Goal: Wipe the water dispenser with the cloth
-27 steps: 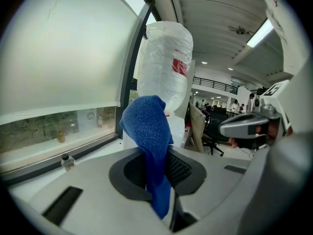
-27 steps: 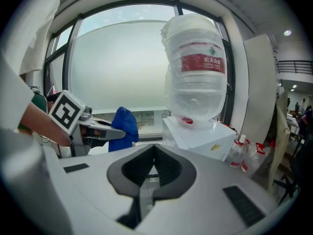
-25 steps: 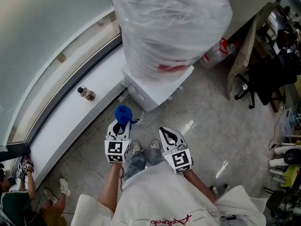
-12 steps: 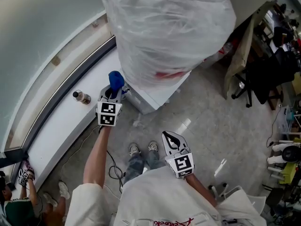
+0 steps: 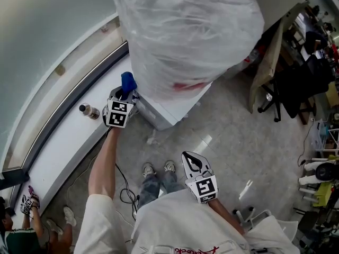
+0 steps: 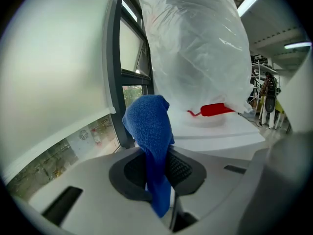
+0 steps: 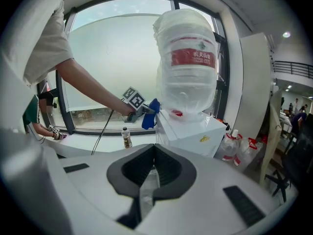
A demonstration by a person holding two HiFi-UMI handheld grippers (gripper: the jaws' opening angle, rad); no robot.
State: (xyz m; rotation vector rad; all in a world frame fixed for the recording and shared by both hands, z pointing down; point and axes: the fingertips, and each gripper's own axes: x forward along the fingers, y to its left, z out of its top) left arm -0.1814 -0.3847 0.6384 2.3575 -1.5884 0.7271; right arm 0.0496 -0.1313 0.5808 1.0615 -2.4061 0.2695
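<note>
Cloth (image 6: pixel 149 126) in left hand-held gripper (image 5: pixel 124 93), sticking up

The left gripper (image 6: pixel 159 173) has its jaws closed on a blue cloth (image 6: pixel 149 126), which rises above them and folds over, one end hanging down between the pads. Just beyond stands the white dispenser (image 6: pixel 220 136), a red part (image 6: pixel 215 109) on its top under a plastic-wrapped bottle (image 6: pixel 195 53). A dark window frame (image 6: pixel 115 67) runs up the left.

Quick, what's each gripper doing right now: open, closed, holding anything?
Left gripper: closed on the cloth.
Right gripper: closed, nothing between its jaws.
</note>
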